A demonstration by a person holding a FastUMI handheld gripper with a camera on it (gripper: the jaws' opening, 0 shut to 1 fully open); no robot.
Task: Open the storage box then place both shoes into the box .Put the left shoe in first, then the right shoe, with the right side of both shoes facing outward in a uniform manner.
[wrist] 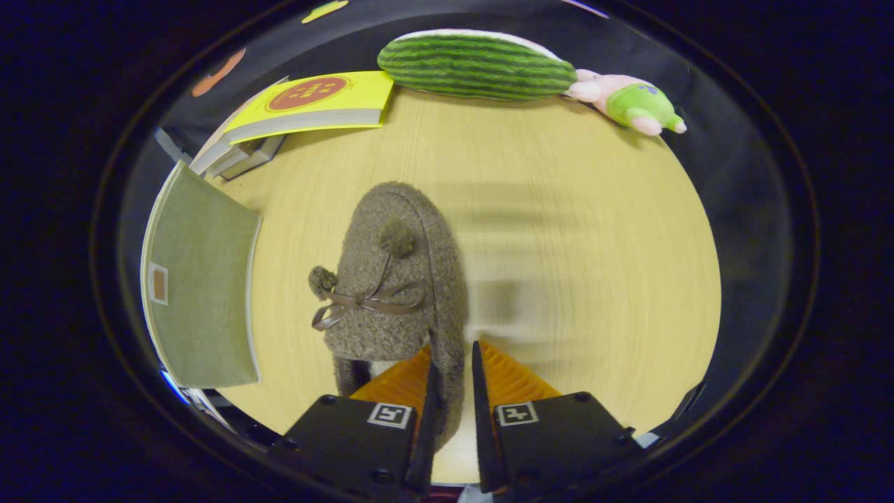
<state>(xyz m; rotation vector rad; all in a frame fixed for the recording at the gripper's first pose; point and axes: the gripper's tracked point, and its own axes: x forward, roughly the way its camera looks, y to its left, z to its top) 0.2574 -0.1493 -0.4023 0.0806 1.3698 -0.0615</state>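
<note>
Gripper view: tongs (454, 381) were pinching the side wall of a brown fuzzy slipper (401, 279), one finger inside the slipper's opening, the other outside against its right edge, with only a narrow gap between them filled by the wall. The slipper stretched ahead of the fingers, toe pointing away, with a ribbon bow (367, 302) and two pompoms on top. Can't tell if the sole touched the table (559, 230) or was lifted slightly.

Left of the slipper, apart from it, was a green fabric-covered panel (202, 286) with a pale edge and a small tag; it looked like the storage box or its lid, couldn't tell which, nor whether it was open.

Beyond that panel, a yellow book (314, 101) lay on top of a stack of other books at the table's far left. At the far edge, a striped green watermelon-pattern cushion (475, 66) lay against the booth wall, with a pink-and-green plush toy (628, 101) just beside its right end, touching or nearly so.
</note>
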